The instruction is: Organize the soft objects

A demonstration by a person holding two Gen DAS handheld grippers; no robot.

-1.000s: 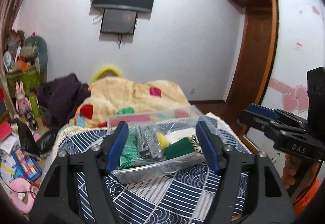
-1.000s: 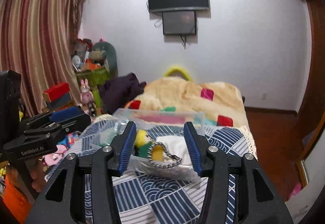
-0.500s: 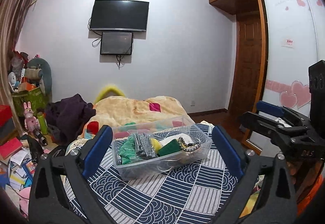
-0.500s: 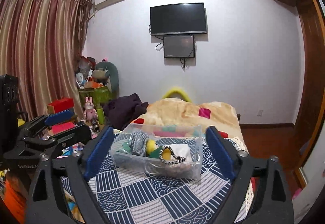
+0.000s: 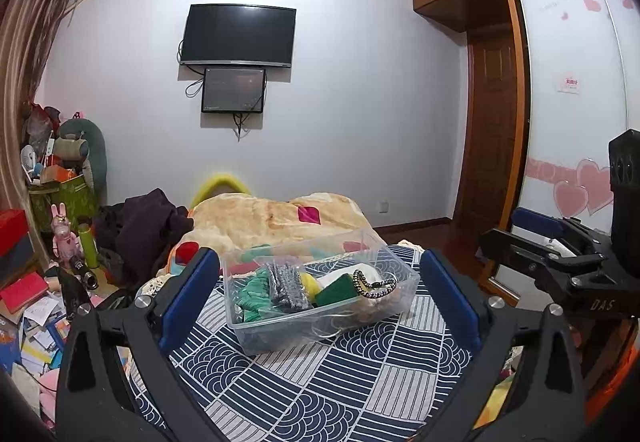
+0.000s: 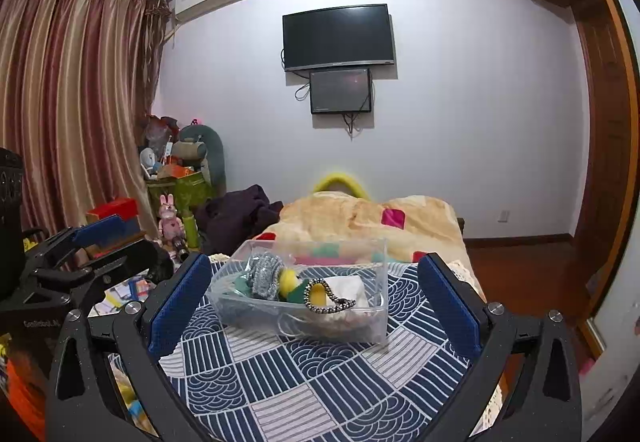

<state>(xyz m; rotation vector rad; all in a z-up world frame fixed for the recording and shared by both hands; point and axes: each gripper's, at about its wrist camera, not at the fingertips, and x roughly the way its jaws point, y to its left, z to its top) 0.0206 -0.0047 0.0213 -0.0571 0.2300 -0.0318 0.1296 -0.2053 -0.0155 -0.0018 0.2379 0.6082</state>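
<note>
A clear plastic box (image 5: 320,318) stands on a blue and white patterned cloth (image 5: 320,382). It holds soft things: a green cloth (image 5: 254,292), a grey knitted piece (image 5: 286,284), a yellow ball, a green sponge (image 5: 336,292), a white cloth and a patterned cord (image 5: 374,284). The box also shows in the right wrist view (image 6: 304,306). My left gripper (image 5: 320,298) is open and empty, back from the box. My right gripper (image 6: 312,302) is open and empty, also back from it; it shows at the right of the left wrist view (image 5: 560,262).
A bed with a beige blanket (image 5: 276,217) and a dark garment (image 5: 144,226) lies behind the cloth. Cluttered toys, books and boxes (image 5: 36,282) fill the left floor. A wardrobe (image 5: 572,121) stands right. The left gripper's body (image 6: 60,274) is at the left of the right wrist view.
Both grippers have opened wide and pulled back and up from the box. The box and its contents stay in place.
</note>
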